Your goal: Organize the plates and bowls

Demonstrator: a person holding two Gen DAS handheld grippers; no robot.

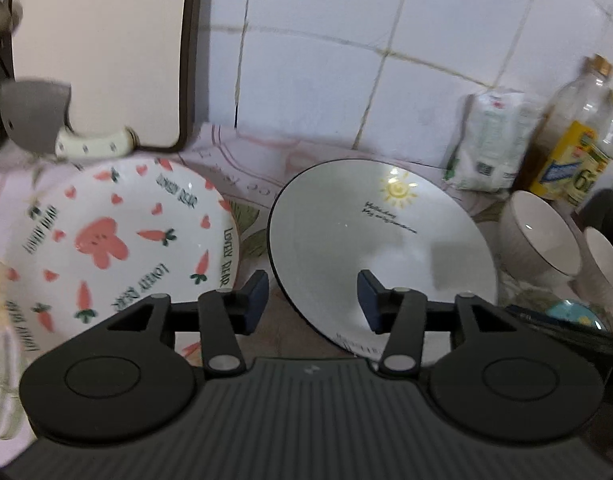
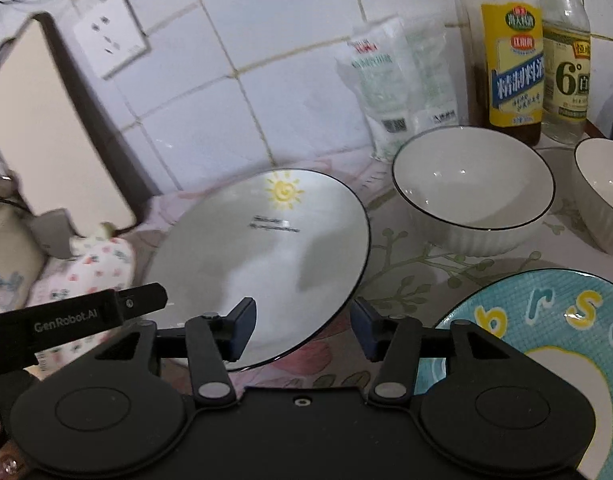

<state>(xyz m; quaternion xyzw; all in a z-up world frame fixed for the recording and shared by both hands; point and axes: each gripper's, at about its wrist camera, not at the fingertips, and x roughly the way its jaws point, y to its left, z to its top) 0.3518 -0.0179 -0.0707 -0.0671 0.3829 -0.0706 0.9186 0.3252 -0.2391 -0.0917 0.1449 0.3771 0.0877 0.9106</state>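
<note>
A white plate with a yellow sun [image 1: 382, 248] [image 2: 266, 264] lies on the patterned cloth between both grippers. My left gripper [image 1: 312, 300] stands open astride the plate's left rim, with its pads clear of it. At the plate's lower right rim my right gripper [image 2: 302, 328] is open too, pads apart from the edge. A carrot-and-rabbit plate [image 1: 118, 240] lies to the left. Two white ribbed bowls [image 2: 472, 184] [image 2: 602, 192] stand upright to the right, the same bowls [image 1: 538, 236] [image 1: 604, 264] showing in the left wrist view. A blue lettered plate [image 2: 546, 340] is at the near right.
A cutting board [image 1: 98, 48] leans on the tiled wall at the back left, with a cleaver [image 1: 34, 116] in front of it. Two bottles [image 2: 506, 60] [image 2: 566, 60] and a white bag [image 2: 398, 80] stand behind the bowls. A wall socket [image 2: 110, 36] is above.
</note>
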